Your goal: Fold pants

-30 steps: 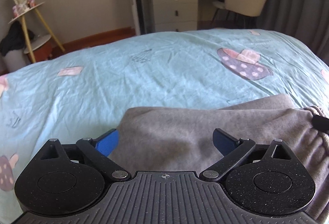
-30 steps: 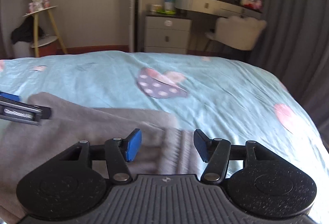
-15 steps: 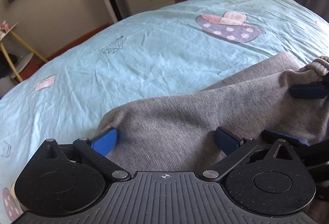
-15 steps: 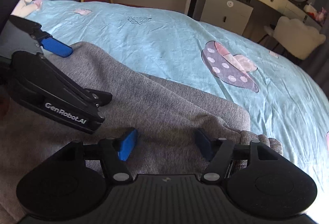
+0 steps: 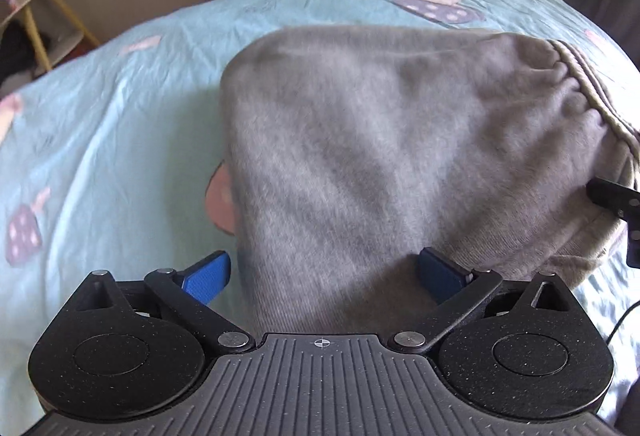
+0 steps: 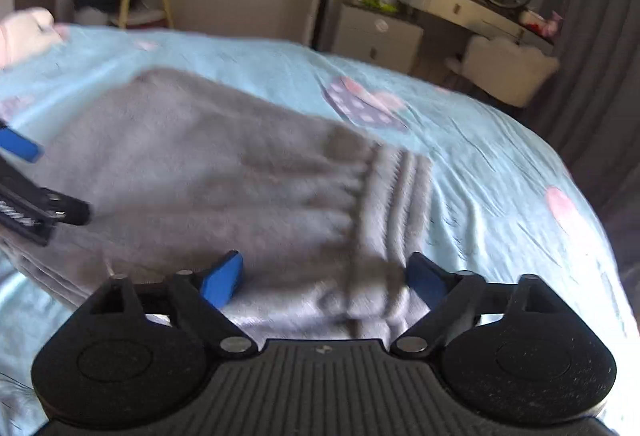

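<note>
On the light-blue bed (image 5: 120, 124), towards its near edge, the grey pants (image 5: 380, 140) are seen lying as a folded bundle, the ribbed waistband (image 6: 396, 192) turned to the right side. The left gripper (image 5: 326, 274) is held wide over the near fold, nothing pinched between its blue pads. The right gripper (image 6: 324, 278) is caught with its jaws opening over the waistband, cloth lying between them but not pressed. The knit is judged soft, limp and light, likely to sag and slide over itself when lifted. A hold is best taken at the thicker elastic waistband and at the fold's near corner, several layers pinched together.
</note>
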